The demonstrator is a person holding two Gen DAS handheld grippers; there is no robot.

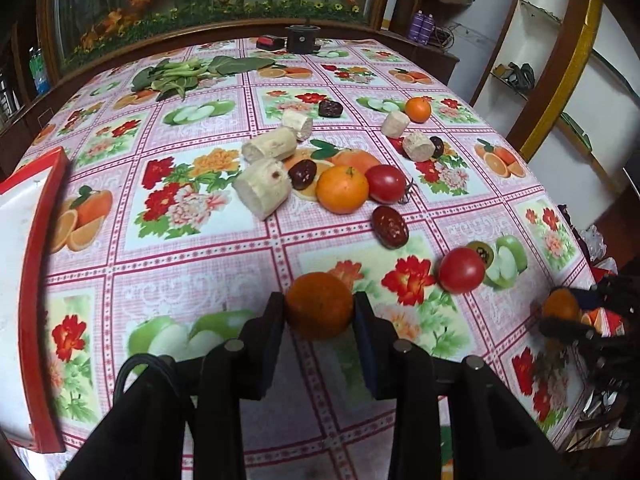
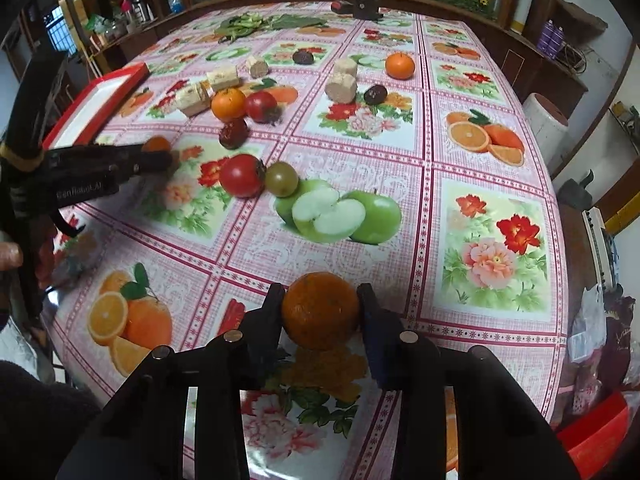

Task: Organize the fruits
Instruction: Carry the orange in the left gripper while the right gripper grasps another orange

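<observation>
My left gripper (image 1: 319, 312) is shut on an orange (image 1: 318, 306) and holds it above the tablecloth; it also shows in the right wrist view (image 2: 158, 152). My right gripper (image 2: 321, 312) is shut on another orange (image 2: 320, 310); it shows at the right edge of the left wrist view (image 1: 560, 312). On the table lie more oranges (image 1: 342, 189) (image 1: 418, 109), red tomatoes (image 1: 385, 183) (image 1: 461, 271), a greenish tomato (image 2: 282, 178), dark red dates (image 1: 389, 227) and several pale cut root pieces (image 1: 264, 188).
A red-rimmed white tray (image 1: 38, 264) lies at the table's left edge, also in the right wrist view (image 2: 100, 108). Leafy greens (image 1: 188, 74) and a black stand (image 1: 302, 38) sit at the far edge. Shelves stand to the right.
</observation>
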